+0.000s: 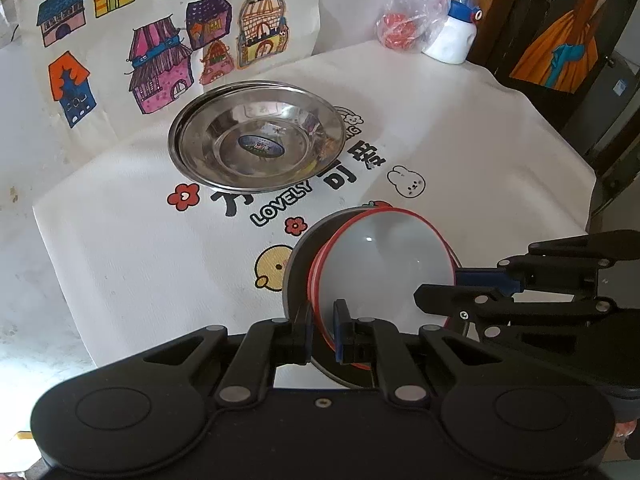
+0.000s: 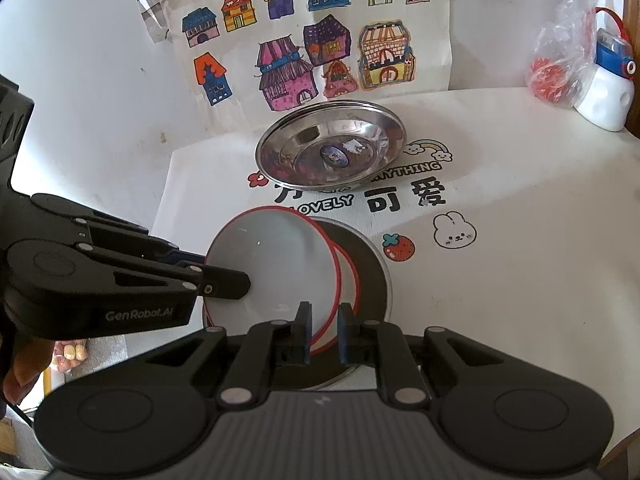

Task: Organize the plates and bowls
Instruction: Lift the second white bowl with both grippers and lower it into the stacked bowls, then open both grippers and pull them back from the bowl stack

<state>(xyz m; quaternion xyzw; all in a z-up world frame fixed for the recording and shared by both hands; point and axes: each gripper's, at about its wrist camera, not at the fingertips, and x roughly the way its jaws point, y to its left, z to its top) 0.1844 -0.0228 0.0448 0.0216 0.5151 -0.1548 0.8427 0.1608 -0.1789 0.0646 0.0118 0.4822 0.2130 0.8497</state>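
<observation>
Red-rimmed white plate [image 1: 384, 264], shiny steel bowls [image 1: 256, 136], cartoon-print cloth [image 1: 460, 140]

A white cartoon-printed cloth [image 1: 460, 128] covers the counter; far right stand a clear plastic bag [image 1: 416, 12] and a white bottle [image 1: 456, 40]; house drawings [image 2: 304, 40] hang behind.

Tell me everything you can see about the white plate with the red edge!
The white plate is round and smooth with a thin red rim, and looks like glossy plastic or enamel. It is tilted up on edge, not lying flat. Both grippers pinch its rim: the left gripper and the right gripper. Right behind it sits a second red-rimmed plate, over a dark round dish with a silvery edge on the white tablecloth.
</observation>
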